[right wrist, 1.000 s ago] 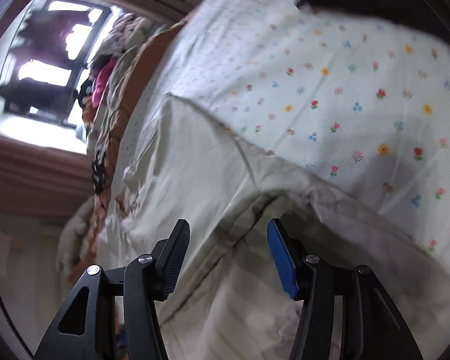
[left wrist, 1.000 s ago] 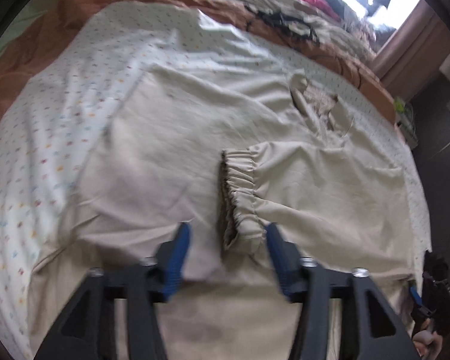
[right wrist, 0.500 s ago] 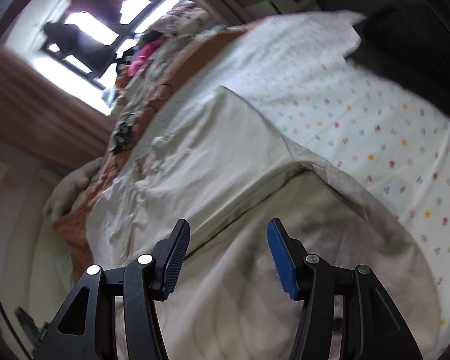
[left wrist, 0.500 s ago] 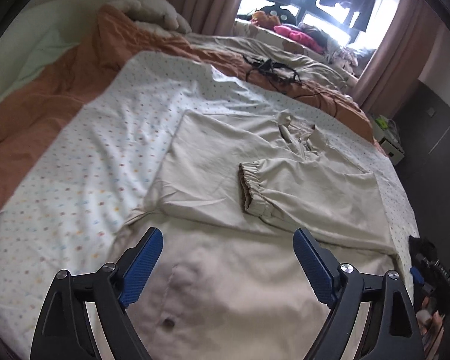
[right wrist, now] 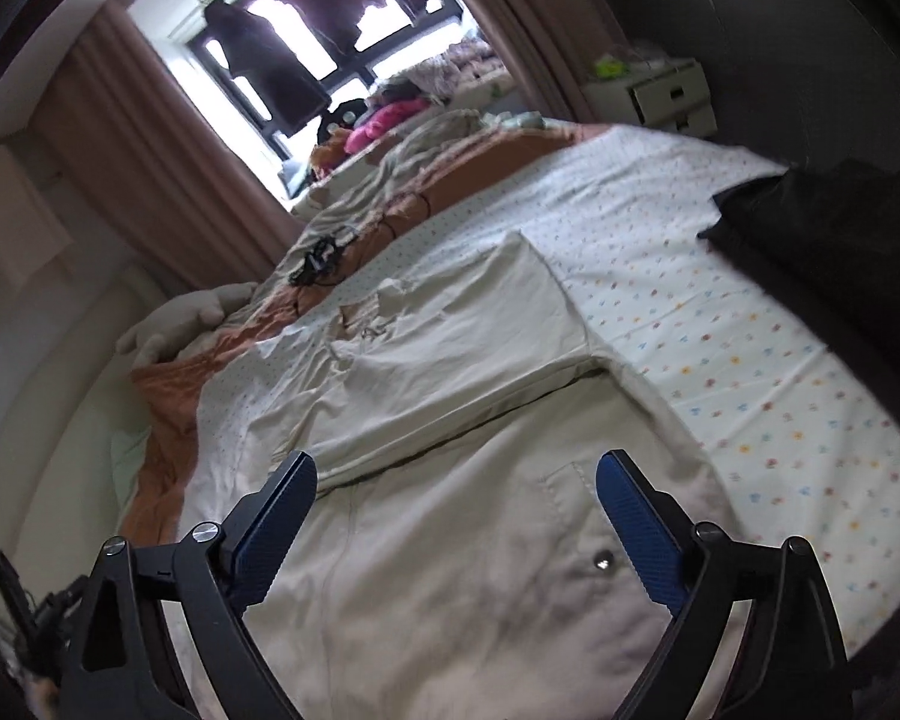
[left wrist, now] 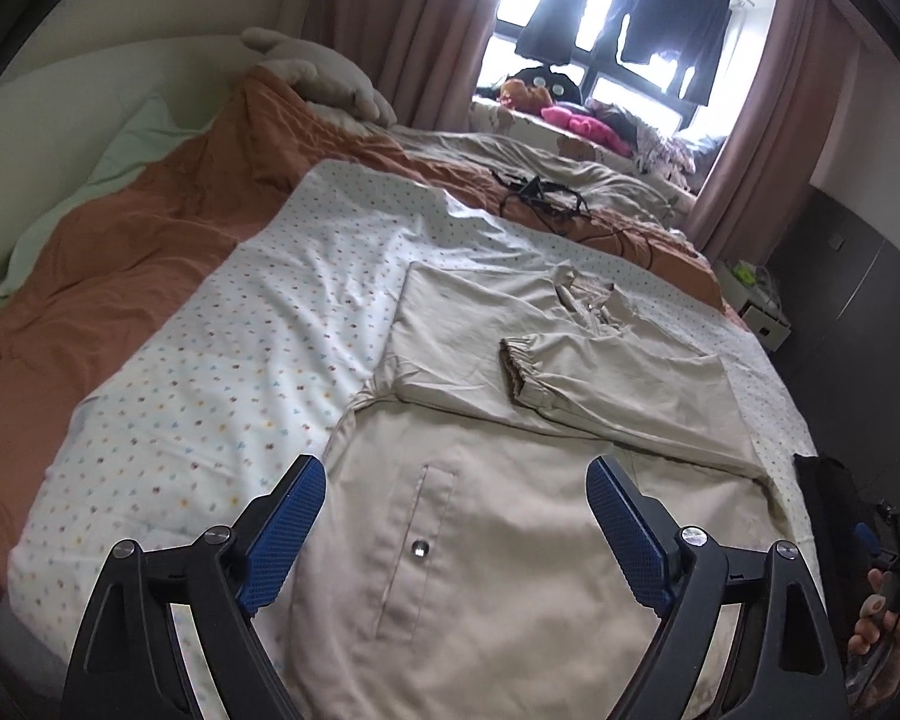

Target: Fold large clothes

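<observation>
A large beige garment [left wrist: 510, 570] lies flat on the flowered sheet [left wrist: 240, 372]. Its sleeves are folded in over the chest, and one gathered cuff [left wrist: 519, 369] rests at the middle. A metal snap [left wrist: 419, 550] shows on the lower front. My left gripper [left wrist: 456, 516] hovers open above the lower part, with nothing between its blue pads. In the right wrist view the same garment [right wrist: 450, 372] shows its folded upper part behind the hem area. My right gripper [right wrist: 456, 516] hangs over that hem with its jaws opening, and it holds no cloth.
An orange duvet [left wrist: 120, 276] lies along the left of the bed, with a plush toy [left wrist: 324, 78] at its head. Black cables [left wrist: 540, 192] lie beyond the garment. Dark cloth [right wrist: 822, 228] sits on the bed's right edge near a white drawer unit [right wrist: 660, 96]. A hand [left wrist: 876, 630] shows at lower right.
Both grippers have drawn back and risen from the garment. The left jaws spread wide, leaving the cuff lying on the chest. The right jaws widened and the view rolled upright.
</observation>
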Action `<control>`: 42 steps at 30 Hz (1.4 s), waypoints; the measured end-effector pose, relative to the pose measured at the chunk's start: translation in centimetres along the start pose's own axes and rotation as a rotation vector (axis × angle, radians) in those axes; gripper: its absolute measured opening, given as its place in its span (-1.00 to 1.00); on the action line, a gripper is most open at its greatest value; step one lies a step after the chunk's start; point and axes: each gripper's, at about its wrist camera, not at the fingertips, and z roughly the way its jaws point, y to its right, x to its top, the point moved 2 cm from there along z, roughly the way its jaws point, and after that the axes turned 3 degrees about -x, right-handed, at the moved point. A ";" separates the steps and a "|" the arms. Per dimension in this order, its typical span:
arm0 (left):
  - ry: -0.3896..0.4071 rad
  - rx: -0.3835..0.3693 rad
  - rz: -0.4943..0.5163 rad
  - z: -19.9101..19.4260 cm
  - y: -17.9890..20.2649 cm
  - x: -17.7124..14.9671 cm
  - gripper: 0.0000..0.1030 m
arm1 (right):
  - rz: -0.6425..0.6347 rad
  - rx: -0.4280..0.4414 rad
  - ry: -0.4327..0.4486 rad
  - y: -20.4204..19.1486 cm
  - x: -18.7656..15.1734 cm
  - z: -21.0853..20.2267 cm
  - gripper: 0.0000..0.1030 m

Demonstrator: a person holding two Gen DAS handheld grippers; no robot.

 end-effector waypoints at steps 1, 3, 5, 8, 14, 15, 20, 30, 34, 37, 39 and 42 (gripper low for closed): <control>0.007 -0.003 0.000 -0.6 -0.1 -0.4 0.74 | -0.006 -0.004 0.011 0.0 -0.2 -0.7 0.84; 0.023 -0.007 0.008 -2.2 -0.3 -1.2 0.76 | 0.001 0.024 0.034 0.7 -0.9 -2.7 0.84; 0.035 -0.005 0.015 -3.1 -0.3 -1.9 0.79 | 0.002 0.025 0.054 1.2 -1.5 -4.4 0.84; 0.047 -0.021 0.023 -4.7 -0.6 -3.3 0.79 | -0.004 0.019 0.093 2.0 -2.3 -6.8 0.84; 0.059 -0.065 0.010 -6.3 -1.8 -6.2 0.79 | 0.008 0.007 0.130 5.1 -4.5 -10.3 0.84; 0.056 -0.067 0.008 -6.3 -1.9 -6.6 0.79 | 0.005 0.002 0.128 5.5 -4.9 -10.6 0.84; 0.004 -0.088 -0.026 -5.3 -3.5 -9.5 0.71 | 0.017 -0.029 0.089 7.9 -7.0 -11.1 0.84; -0.092 -0.063 -0.158 -2.4 -8.8 -15.0 0.10 | 0.054 -0.025 -0.040 12.4 -12.1 -9.5 0.53; -0.117 -0.066 -0.205 -0.9 -10.7 -16.6 0.10 | 0.080 -0.003 -0.088 13.4 -13.9 -8.3 0.46; -0.142 -0.078 -0.245 0.6 -12.0 -17.4 0.10 | 0.095 0.020 -0.129 13.8 -15.0 -6.9 0.41; -0.153 -0.090 -0.263 1.2 -12.5 -17.7 0.07 | 0.113 0.037 -0.152 14.0 -15.6 -5.8 0.40; -0.179 -0.111 -0.284 2.3 -12.9 -17.9 -0.03 | 0.141 0.074 -0.169 13.9 -16.1 -4.7 0.35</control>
